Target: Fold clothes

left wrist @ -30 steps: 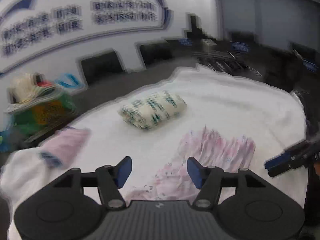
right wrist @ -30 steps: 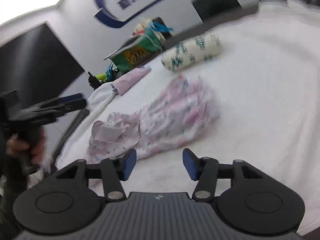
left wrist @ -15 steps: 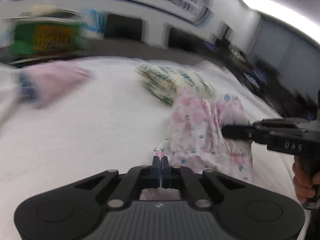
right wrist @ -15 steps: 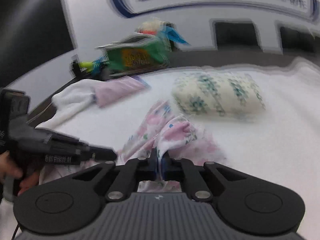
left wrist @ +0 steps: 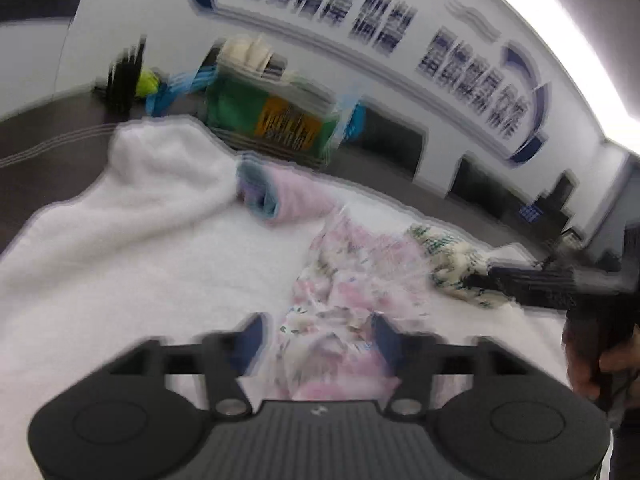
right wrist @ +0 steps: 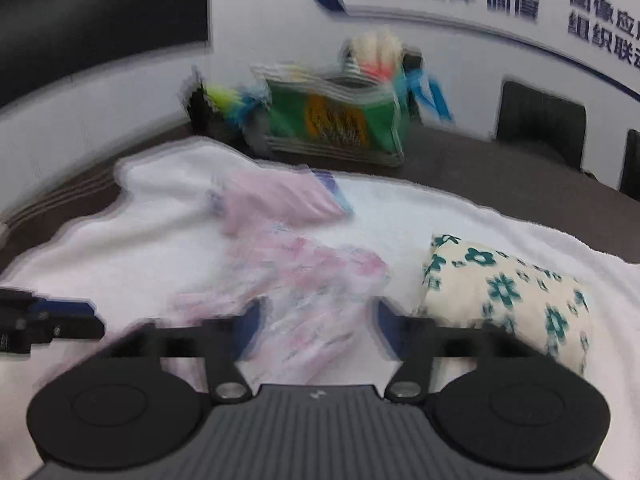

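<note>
Now both jaws opening: left gripper (left wrist: 318, 334) and right gripper (right wrist: 316, 320) released, pink floral garment (right wrist: 304, 280) lying crumpled between fingers on white towel (right wrist: 440, 208); risk: fabric snagging on pad, dragging fold apart

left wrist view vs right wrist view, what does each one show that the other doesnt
Only the left wrist view shows the person's hand gripping the right tongs.

Only the right wrist view shows the left tongs entering from the left edge.

Both show the pink floral garment, loose between opening jaws, the flower-print bundle, the folded pink cloth and the green bag.
</note>
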The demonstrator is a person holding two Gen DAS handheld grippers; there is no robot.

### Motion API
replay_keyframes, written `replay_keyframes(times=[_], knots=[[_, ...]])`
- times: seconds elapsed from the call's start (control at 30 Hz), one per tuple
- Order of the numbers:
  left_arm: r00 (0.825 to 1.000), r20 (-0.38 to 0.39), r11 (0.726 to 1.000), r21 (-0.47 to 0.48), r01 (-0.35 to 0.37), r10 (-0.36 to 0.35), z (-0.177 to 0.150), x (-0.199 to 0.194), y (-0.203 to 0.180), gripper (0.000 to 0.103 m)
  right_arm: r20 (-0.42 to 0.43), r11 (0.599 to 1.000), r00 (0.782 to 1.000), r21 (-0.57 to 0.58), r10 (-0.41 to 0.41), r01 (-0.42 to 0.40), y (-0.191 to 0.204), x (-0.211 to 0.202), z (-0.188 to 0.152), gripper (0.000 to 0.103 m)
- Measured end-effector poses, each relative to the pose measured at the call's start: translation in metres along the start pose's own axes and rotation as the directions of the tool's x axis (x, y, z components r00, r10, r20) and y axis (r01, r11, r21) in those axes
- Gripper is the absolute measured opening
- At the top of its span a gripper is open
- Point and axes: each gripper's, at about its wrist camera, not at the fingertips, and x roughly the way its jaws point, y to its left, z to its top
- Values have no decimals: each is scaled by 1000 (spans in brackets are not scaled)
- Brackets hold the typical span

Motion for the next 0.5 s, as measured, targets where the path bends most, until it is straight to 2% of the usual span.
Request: replay_keyframes(times=[0.03, 0.1, 0.17, 0.2, 0.3, 0.33, 0.37, 0.4, 0.43, 0.5], knots=[[1000, 20, 999, 26, 20, -21, -8, -11, 0, 75, -5, 999, 999, 19, 48, -48, 4, -15, -15, 85], [999, -23, 997, 63, 34, -33, -18, -8, -4, 76, -29, 990, 991, 64, 130, -128, 15, -36, -45, 85], [997, -72, 996, 81, 29, -23, -27, 3, -7, 75, -54, 990, 991, 87, 120, -115, 28, -44, -68, 85], [995, -94, 996, 82, 20, -12, -31, 8, -8, 74, -72, 993, 993, 90, 89, -82, 35, -45, -79, 85], [994, -109, 999, 42, 26, -21, -38, 18, -3, 73, -68, 988, 995, 141, 78, -68, 46, -40, -98, 84], [994, -107, 999, 38, 24, -20, -39, 18, -3, 64, -64, 985, 994, 154, 86, -76, 49, -36, -101, 82], [993, -117, 999, 33, 29, -25, -38, 21, -3, 44, -59, 982, 994, 168, 94, -83, 52, -31, -103, 71], [991, -128, 999, 25, 29, -26, -37, 24, -4, 32, -54, 979, 993, 181, 102, -91, 56, -26, -106, 55], [990, -139, 1000, 7, 20, -19, -38, 26, -4, 18, -54, 981, 994, 171, 100, -89, 60, -19, -107, 45], [989, -144, 1000, -12, 8, -10, -40, 23, -7, 13, -36, 987, 996, 143, 77, -71, 68, -14, -104, 16]])
